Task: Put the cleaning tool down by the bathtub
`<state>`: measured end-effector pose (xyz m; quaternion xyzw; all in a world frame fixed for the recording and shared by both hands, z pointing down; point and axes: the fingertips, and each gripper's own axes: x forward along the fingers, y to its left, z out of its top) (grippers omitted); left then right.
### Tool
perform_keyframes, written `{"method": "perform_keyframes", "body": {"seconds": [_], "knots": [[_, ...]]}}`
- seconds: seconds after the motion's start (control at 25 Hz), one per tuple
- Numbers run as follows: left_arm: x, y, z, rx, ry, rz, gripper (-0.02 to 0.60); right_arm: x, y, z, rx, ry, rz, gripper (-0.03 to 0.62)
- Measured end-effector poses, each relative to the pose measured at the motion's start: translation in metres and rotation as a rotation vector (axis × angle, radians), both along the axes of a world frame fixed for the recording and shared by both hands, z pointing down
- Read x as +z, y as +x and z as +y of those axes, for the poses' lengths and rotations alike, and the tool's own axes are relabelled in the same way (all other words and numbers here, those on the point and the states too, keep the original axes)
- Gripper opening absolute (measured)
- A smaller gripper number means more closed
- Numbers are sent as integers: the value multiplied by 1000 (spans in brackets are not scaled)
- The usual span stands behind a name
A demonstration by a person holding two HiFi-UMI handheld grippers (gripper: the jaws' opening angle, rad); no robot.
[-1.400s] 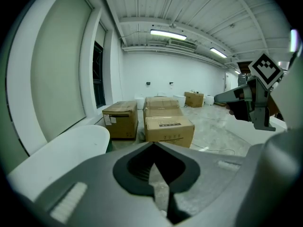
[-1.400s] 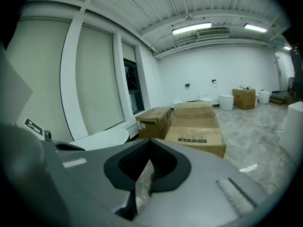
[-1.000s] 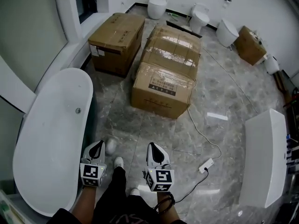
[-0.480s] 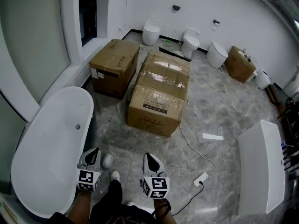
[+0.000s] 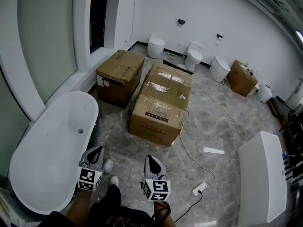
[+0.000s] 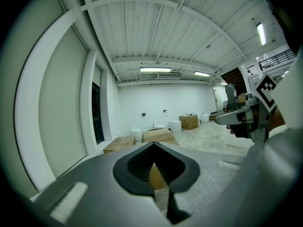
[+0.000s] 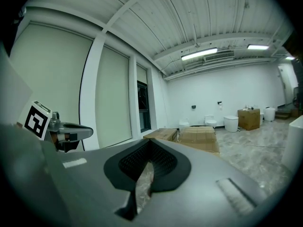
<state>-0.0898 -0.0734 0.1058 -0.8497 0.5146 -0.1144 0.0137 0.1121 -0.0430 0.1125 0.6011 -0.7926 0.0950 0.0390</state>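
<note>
Head view: L gripper (image 5: 97, 150) beside bathtub (image 5: 57, 145) rim, maybe touching; open floor (image 5: 119, 132) ahead

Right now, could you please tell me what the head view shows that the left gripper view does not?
Only the head view shows the bathtub and the power strip lying on the floor. Only the left gripper view shows the ceiling lights. Both views share the cardboard boxes and the right gripper.
</note>
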Motion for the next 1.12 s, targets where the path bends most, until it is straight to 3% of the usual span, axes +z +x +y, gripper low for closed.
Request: {"method": "perform_keyframes", "body": {"seconds": [1.12], "knots": [[-26, -2, 45, -2, 70, -23, 0, -22, -6, 46, -34, 58, 31, 11]]}}
